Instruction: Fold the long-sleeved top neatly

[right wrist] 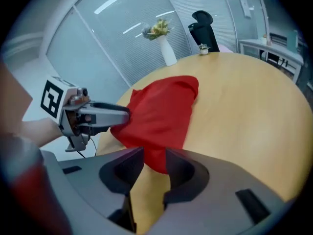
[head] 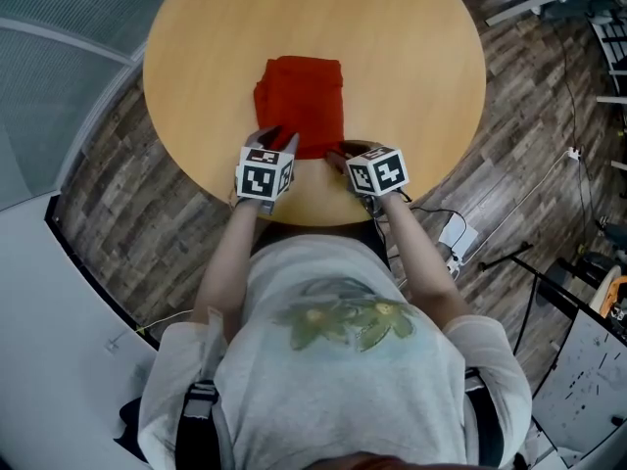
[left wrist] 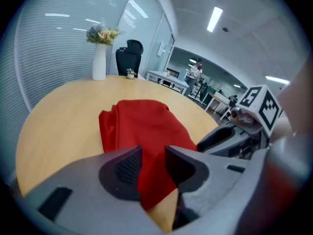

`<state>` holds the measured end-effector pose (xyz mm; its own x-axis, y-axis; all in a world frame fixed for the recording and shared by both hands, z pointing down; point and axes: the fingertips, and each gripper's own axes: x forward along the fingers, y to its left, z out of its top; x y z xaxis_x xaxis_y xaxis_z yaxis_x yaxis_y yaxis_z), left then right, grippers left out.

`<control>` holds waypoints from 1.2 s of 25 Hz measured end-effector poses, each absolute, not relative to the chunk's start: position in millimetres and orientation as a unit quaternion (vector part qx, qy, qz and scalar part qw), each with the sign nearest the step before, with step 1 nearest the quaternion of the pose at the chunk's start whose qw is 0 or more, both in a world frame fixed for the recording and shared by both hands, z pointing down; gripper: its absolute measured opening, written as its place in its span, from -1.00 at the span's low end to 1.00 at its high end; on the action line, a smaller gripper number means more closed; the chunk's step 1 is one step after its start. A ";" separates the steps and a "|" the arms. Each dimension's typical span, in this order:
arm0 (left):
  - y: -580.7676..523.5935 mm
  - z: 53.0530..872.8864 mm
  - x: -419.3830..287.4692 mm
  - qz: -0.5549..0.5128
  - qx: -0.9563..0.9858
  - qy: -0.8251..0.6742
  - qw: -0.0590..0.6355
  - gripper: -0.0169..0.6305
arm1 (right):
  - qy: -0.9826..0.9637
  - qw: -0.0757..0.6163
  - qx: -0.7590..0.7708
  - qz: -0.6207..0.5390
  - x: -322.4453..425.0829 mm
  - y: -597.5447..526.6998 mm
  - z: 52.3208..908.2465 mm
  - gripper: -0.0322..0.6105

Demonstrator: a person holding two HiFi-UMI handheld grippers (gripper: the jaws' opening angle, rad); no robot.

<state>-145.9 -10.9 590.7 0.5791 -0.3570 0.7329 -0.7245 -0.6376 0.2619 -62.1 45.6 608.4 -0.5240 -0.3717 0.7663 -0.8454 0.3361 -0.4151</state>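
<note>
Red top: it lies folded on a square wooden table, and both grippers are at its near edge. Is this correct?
Not quite. The table is round, not square; the head view shows it. The red top does lie folded on it, with the left gripper and the right gripper at its near edge.
</note>
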 end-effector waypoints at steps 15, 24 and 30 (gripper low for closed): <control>9.8 580.8 -74.7 0.365 0.840 -0.287 0.280 -0.56 | -0.839 0.393 0.322 0.192 15.7 -126.9 582.6 -0.47; 0.8 599.9 -94.6 0.391 0.797 -0.334 0.318 -0.56 | -0.847 0.522 0.101 0.003 -1.7 -138.6 620.5 -0.71; -0.5 609.5 -98.5 0.402 0.790 -0.343 0.312 -0.56 | -0.854 0.509 0.104 -0.007 -11.3 -168.8 603.1 -0.83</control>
<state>-98.5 -0.5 609.5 0.4416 -0.2902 0.8490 -0.7920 -0.5708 0.2168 -11.3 -168.8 603.1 -0.4595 -0.1844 0.8689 -0.1708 0.9783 0.1173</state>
